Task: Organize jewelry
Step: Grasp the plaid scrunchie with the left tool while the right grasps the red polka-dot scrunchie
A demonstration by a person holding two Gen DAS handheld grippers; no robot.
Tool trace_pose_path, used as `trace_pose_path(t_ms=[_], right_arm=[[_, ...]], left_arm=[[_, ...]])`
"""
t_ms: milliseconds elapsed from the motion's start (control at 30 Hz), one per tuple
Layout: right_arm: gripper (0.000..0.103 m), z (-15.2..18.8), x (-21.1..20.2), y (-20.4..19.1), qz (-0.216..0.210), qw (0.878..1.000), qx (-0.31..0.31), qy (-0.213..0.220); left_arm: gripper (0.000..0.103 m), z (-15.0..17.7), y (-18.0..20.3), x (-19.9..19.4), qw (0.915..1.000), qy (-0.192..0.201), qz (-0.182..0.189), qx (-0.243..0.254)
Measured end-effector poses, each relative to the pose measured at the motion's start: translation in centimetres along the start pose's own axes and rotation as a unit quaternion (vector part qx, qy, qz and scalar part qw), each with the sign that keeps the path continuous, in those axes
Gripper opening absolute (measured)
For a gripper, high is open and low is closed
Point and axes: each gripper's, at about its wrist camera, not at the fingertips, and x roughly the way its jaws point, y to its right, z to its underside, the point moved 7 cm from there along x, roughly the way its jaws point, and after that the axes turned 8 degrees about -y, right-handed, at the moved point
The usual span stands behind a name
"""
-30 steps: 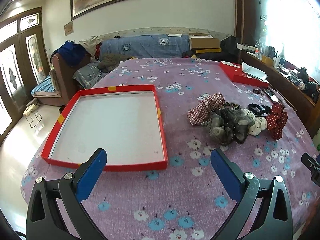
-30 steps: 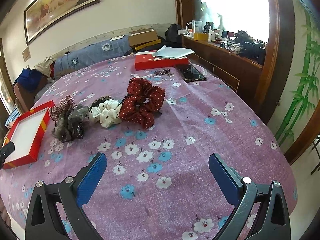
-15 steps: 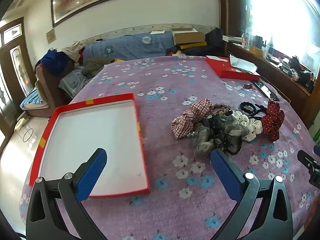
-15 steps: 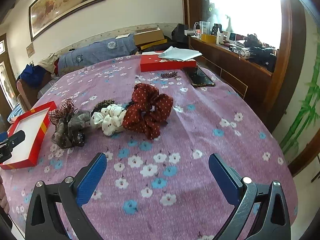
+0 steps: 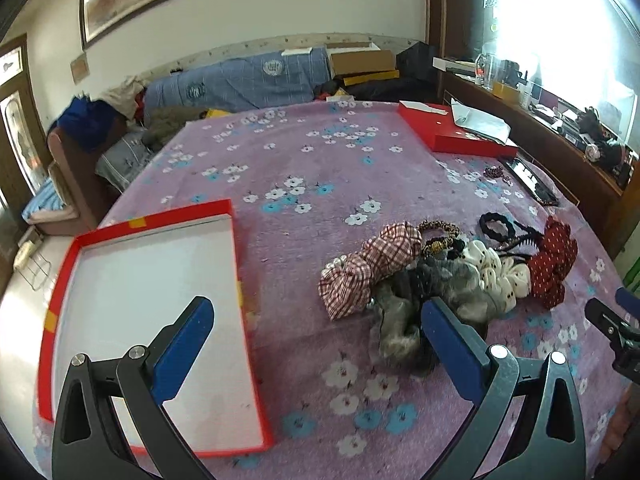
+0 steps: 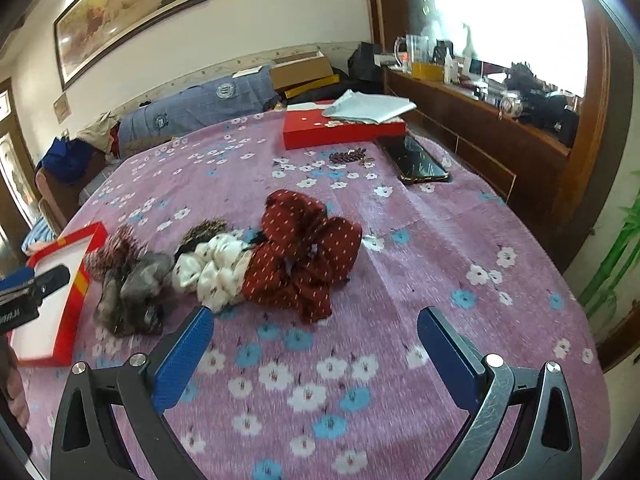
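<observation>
Both grippers stand wide and carry nothing. The left gripper [image 5: 316,320] hangs over the flowered purple cloth [image 5: 304,152], between the open red tray [image 5: 150,222] on its left and the heap of hair ties on its right. The tray is bare inside, so it looks meant as the place to sort things into, and nothing has gone in yet.

The heap runs in a row: a plaid scrunchie [image 5: 372,268] nearest the tray, a grey gauzy one [image 5: 404,312] just beside the left gripper's right finger, a cream dotted scrunchie [image 5: 500,276], then a red dotted scrunchie [image 5: 554,264]. Thin black bands [image 5: 496,224] and a leopard-print one lie behind them, partly tangled, and I cannot tell how many.

The right gripper [image 6: 314,332] faces the red scrunchie [image 6: 308,252] from just short of it, likely its first pick. A beaded string [image 6: 348,156] lies well apart, near a closed red box [image 6: 340,130] and a phone [image 6: 418,160]
</observation>
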Motion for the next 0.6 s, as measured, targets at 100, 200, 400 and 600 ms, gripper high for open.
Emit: trace_pose_path(t_ms=[100, 200, 400, 600], right_arm=[[0.103, -1.2, 1.3, 0.4, -0.010, 1.000, 0.015, -0.010], [0.103, -2.2, 2.5, 0.5, -0.016, 0.999, 0.024, -0.019], [0.103, -3.3, 4.3, 0.3, -0.033, 0.998, 0.037, -0.030], [0.103, -3.9, 5.6, 0.2, -0.039, 0.998, 0.043, -0.035]], left_arm=[[0.103, -1.0, -0.1, 1.5, 0.9999, -0.012, 0.008, -0.005], [0.103, -1.6, -0.2, 3.0, 0.9994, -0.025, 0.019, -0.012], [0.103, -2.5, -0.4, 6.0, 0.9968, -0.056, 0.048, -0.030], [0.103, -2.6, -0.3, 7.7, 0.9929, -0.074, 0.082, -0.044]])
